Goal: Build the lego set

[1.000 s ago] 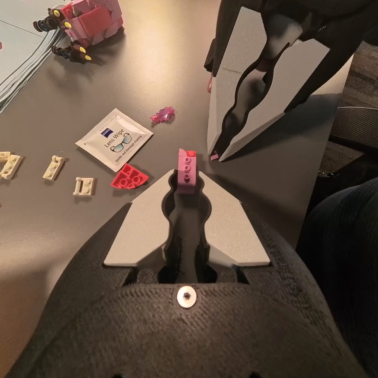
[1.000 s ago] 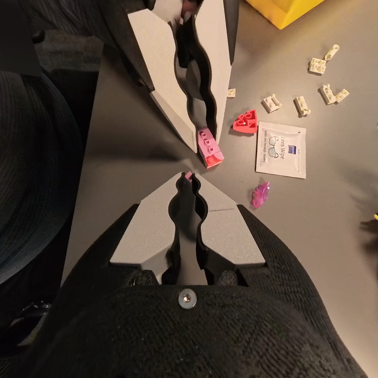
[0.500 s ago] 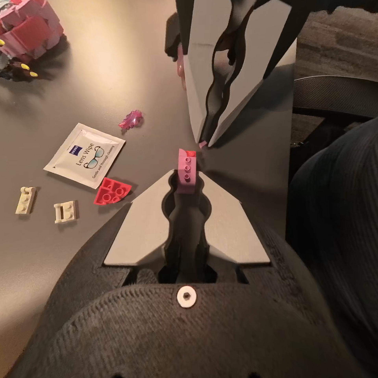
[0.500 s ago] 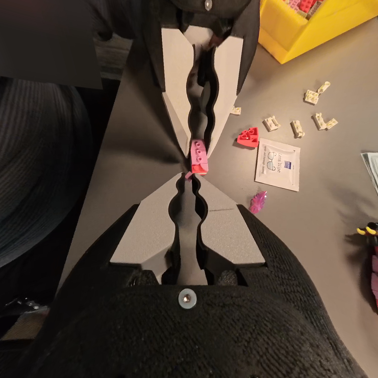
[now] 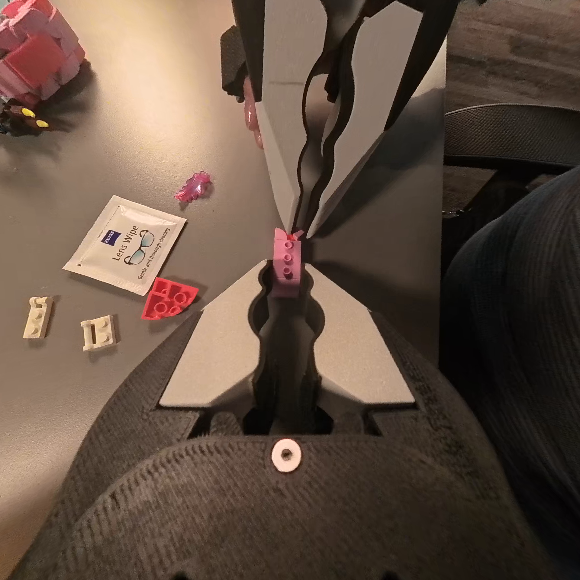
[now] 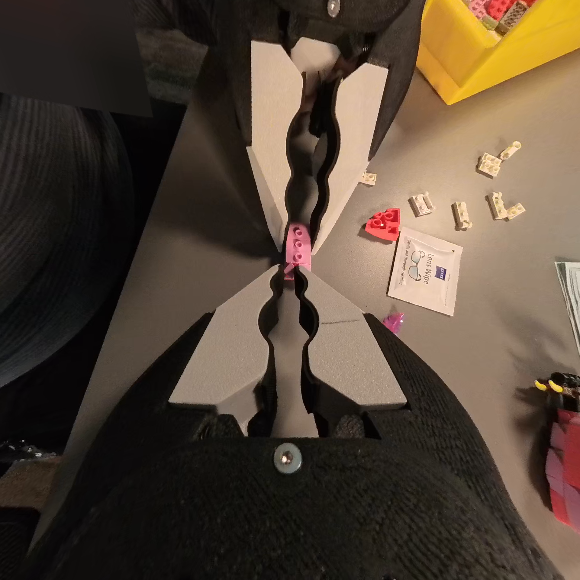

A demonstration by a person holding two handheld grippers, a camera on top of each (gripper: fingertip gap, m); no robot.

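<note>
While both grippers meet tip to tip over the grey table (image 5: 163,131):
Left side: cream clips (image 5: 37,317), a white wipe packet (image 5: 125,243), a red quarter-round brick (image 5: 169,299).
Left gripper (image 5: 286,270): narrow, pads pressed on a pink studded brick (image 5: 287,266).
Right gripper (image 6: 289,272): nearly closed, pinching a small pink piece (image 6: 289,272) touching that brick's far end.
Far right: a yellow bin (image 6: 489,59).

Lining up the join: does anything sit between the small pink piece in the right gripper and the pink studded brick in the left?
Nothing visible: small pink piece already meets the pink studded brick.
</note>
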